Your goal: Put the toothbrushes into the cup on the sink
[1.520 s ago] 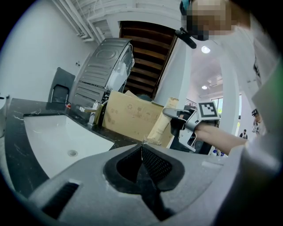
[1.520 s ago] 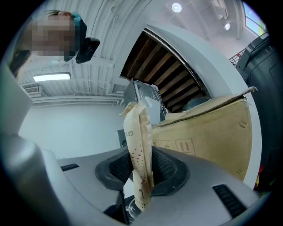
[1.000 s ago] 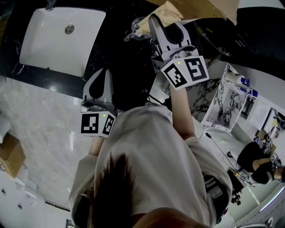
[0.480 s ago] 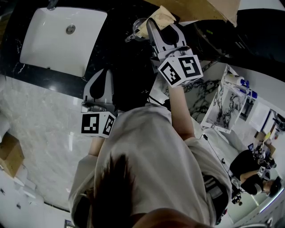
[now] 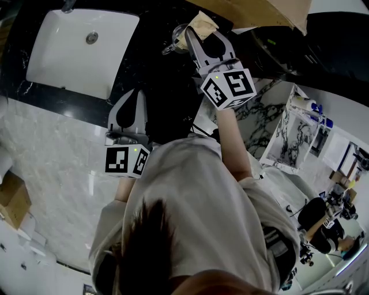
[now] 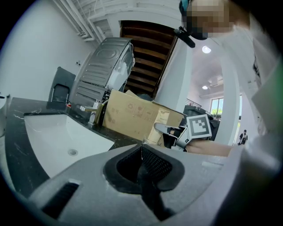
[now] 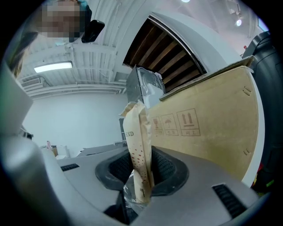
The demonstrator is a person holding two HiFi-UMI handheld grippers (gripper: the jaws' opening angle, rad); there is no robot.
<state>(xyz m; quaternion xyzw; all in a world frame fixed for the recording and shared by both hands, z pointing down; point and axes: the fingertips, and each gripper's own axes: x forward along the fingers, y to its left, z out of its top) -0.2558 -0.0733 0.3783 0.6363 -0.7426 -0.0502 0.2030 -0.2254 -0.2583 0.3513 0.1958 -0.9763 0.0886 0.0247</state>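
— Two grippers in view; how does each one stand?

— From the head view, the right gripper is pushed out toward 12 o'clock on a bare, nearly straight forearm, its marker cube facing up. The left gripper sits close to the body near 9 o'clock, arm bent, over the edge of the black counter.

— And the claws?

— In its own view the right one is clamped on a tan paper packet, which stands up between the pads, red-dotted, with clear plastic at its foot. What it contains does not show. The left gripper's own view shows its jaws pressed together with nothing between them.

— Where is the packet over the sink?

— It is off the basin, at 3 o'clock of it, just before the cardboard box. A shiny object lies just at 9 o'clock of the packet; cup or tap, I cannot tell.
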